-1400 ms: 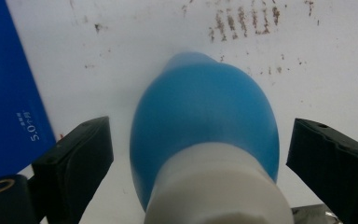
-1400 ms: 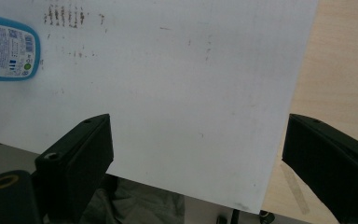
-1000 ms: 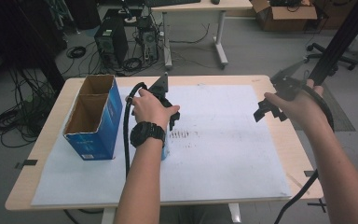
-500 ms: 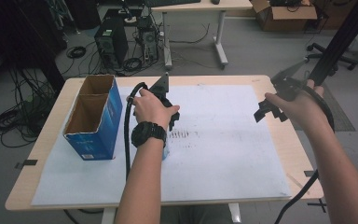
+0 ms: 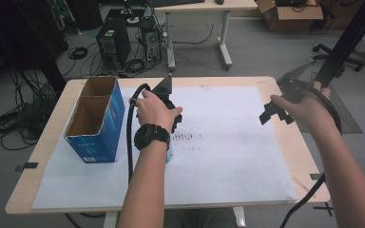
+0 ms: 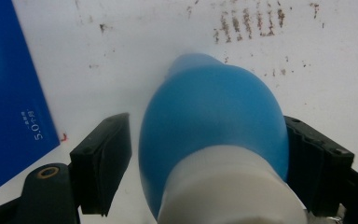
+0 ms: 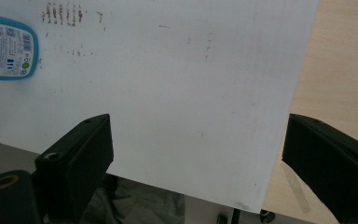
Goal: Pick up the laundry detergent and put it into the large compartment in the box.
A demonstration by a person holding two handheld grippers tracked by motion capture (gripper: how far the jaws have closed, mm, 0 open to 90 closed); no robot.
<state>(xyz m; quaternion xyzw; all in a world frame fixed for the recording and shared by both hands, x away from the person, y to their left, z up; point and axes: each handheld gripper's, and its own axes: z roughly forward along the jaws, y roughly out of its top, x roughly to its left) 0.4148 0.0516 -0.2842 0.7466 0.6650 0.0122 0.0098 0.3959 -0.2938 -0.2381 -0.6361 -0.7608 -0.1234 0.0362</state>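
The left gripper (image 6: 205,154) has a blue bottle (image 6: 212,126) between its jaws. The jaws have just been closing; the right pad (image 6: 307,163) seems to touch the bottle, while a thin gap shows at the left pad (image 6: 105,161), so a firm grip I cannot confirm. The bottle's white part lies nearest to the gripper, its blue end points away over the white sheet (image 6: 121,56). A blue box (image 6: 9,107) stands just to the left of this gripper. The right gripper (image 7: 196,154) has its jaws wide apart with nothing between them, above the sheet's edge and the table (image 7: 345,70).
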